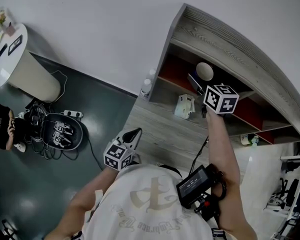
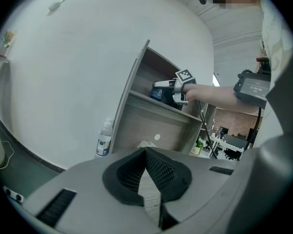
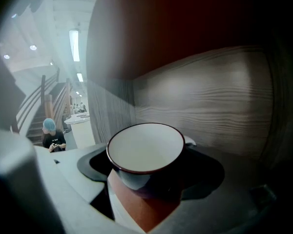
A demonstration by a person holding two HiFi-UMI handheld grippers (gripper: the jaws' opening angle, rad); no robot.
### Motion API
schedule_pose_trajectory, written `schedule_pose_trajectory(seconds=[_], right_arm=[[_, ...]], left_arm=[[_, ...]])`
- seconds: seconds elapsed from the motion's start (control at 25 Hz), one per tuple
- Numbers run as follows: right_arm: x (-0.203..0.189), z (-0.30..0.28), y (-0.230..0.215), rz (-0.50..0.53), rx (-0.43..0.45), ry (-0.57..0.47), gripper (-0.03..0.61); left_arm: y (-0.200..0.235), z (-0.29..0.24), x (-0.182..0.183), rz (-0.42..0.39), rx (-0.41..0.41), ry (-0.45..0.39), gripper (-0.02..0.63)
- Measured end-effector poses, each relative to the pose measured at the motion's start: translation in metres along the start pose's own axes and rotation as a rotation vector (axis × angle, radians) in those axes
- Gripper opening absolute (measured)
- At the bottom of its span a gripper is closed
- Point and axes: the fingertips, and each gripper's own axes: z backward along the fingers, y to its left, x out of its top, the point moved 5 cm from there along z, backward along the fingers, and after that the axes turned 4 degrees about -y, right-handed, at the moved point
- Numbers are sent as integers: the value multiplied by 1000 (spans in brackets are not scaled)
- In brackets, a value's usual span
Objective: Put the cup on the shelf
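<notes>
The cup (image 3: 146, 152) is round, white inside, with a thin dark rim. Its outside is dark blue. A small white bit sticks out at its right side, perhaps the handle.

The right gripper (image 1: 200, 84) pinches the cup. Its jaws sit on both sides of the cup's lower part. The arm reaches up and into the shelf (image 1: 230, 44). The cup is inside the upper space of the shelf, close to the grey wood wall (image 3: 210, 101). The back of that space is red. I cannot tell if the cup touches the shelf board.

The left gripper (image 1: 132, 135) is low, near the person's body, over the wooden tabletop (image 1: 160, 129). Its jaws are pressed together at the tips with nothing between them.

A small clear bottle (image 1: 146, 87) stands by the left side of the shelf. A small white thing (image 1: 184, 106) sits on the tabletop under the shelf.
</notes>
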Motion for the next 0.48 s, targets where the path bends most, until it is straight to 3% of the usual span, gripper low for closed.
schedule_pose_trajectory(seconds=[0.48], right_arm=[[-2,-3,1,-24,14,-25,413]], left_arm=[[0,1,-2,5,9,1,2]])
